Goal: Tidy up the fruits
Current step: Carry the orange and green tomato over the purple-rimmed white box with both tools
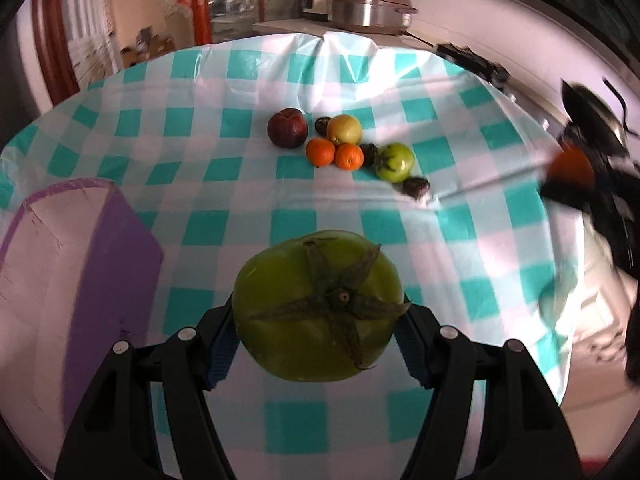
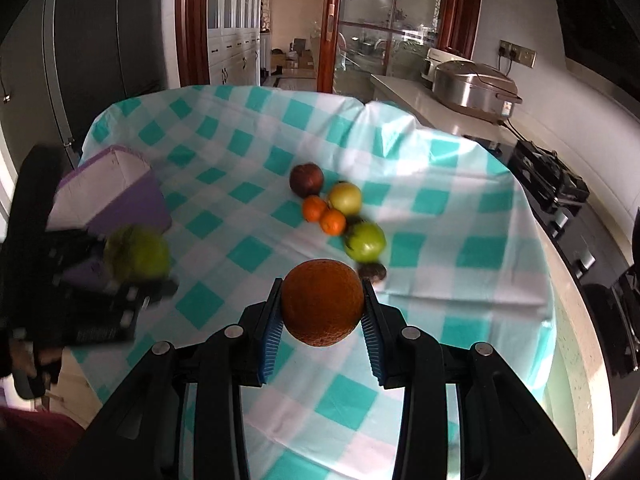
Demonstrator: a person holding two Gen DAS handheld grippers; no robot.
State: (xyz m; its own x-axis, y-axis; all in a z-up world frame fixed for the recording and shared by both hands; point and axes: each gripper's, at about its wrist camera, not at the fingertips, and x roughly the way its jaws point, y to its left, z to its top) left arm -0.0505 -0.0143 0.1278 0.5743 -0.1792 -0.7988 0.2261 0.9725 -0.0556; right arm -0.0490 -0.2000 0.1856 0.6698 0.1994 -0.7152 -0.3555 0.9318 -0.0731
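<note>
While looking along the left gripper [image 1: 316, 316], saw a big green tomato [image 1: 304, 344] squeezed between the two blue pads, stalk side facing the camera. Fingers kept about half open by the fat tomato. Held up in the air over the checked tablecloth [image 1: 224, 224], not resting on it. Saw a purple box [image 1: 80, 264] just to the left and lower down, open at the top, with nothing to be seen inside from here. Saw more fruit in a heap farther back on the cloth: a dark red apple [image 1: 288, 127], a yellow fruit [image 1: 344, 129], two small oranges [image 1: 320, 151], another green tomato [image 1: 395, 162] and some small dark fruits [image 1: 416, 187].

Looking along the right gripper [image 2: 322, 292], saw a round orange [image 2: 320, 312] pinched between the pads, fingers shut tight on it. Held up above the cloth too, close to the heap. Saw the left gripper there as well, blurred at the left edge, with its tomato near the box.

Looked like the carrying step: one fruit picked up in each gripper, neither put away yet. Next, probably, needed to bring the tomato over the open top of the box, lower it and open the pads slowly, so as not to drop or bruise it. Then the same for the orange. Could not tell whether meant for that box at all.
</note>
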